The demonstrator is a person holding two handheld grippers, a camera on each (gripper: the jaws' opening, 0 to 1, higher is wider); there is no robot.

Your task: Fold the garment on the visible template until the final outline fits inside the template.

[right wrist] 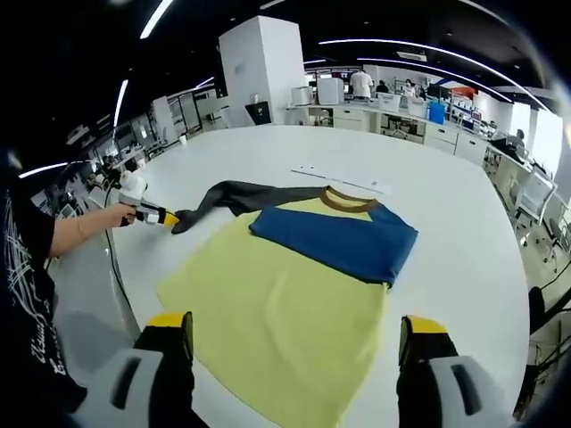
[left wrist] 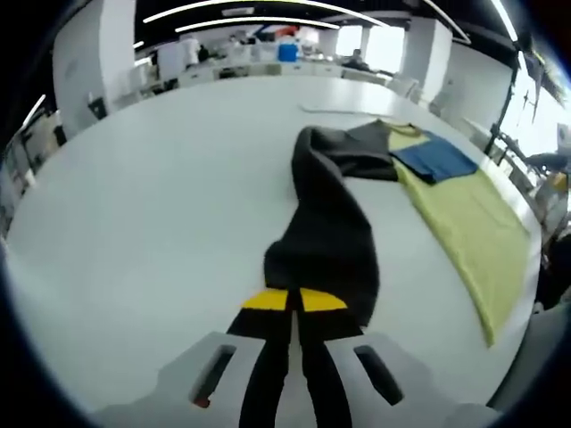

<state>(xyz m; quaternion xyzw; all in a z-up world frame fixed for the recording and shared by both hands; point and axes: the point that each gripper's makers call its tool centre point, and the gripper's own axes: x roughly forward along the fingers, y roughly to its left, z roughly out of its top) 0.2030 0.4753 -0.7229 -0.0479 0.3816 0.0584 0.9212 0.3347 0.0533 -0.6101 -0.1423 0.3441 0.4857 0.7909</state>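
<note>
On the white table (right wrist: 446, 232) the shirt (right wrist: 294, 294) is partly folded. Left gripper (left wrist: 293, 301) is clamped on the dark sleeve (left wrist: 326, 223), stretched out; right gripper (right wrist: 294, 334) hangs wide apart, so most folding's left.

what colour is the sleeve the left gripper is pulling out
Dark grey sleeve, clamped by the left gripper; clearest in the left gripper view.

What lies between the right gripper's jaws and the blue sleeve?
In the right gripper view, only the shirt's yellow body lies between the open right gripper and the folded-over blue sleeve; nothing else sits on that stretch.
</note>
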